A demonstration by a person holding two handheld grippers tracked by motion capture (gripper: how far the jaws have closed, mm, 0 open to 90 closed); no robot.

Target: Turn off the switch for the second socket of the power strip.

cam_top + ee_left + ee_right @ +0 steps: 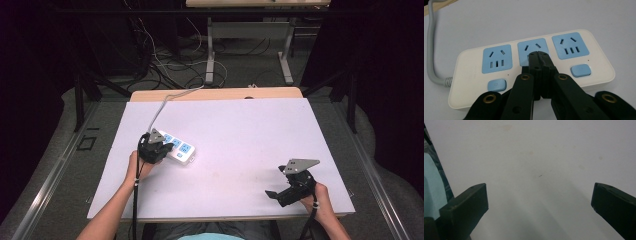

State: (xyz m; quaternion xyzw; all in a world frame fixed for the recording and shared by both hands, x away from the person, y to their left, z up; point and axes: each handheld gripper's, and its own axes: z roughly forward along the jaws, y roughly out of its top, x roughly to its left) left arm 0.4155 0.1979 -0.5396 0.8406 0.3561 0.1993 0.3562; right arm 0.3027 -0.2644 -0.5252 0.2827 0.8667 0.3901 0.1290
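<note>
High view: white table [240, 130], cables [165, 65] on floor behind.

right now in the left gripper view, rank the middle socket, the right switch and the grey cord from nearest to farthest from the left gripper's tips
1. Middle socket: the left gripper has its shut tips right over it.
2. Right switch: off to the right, at the power strip's near edge.
3. Grey cord: far left, leaving the strip's left end.

Bright tabletop, dark surroundings, soft shadows, slight blur.
</note>
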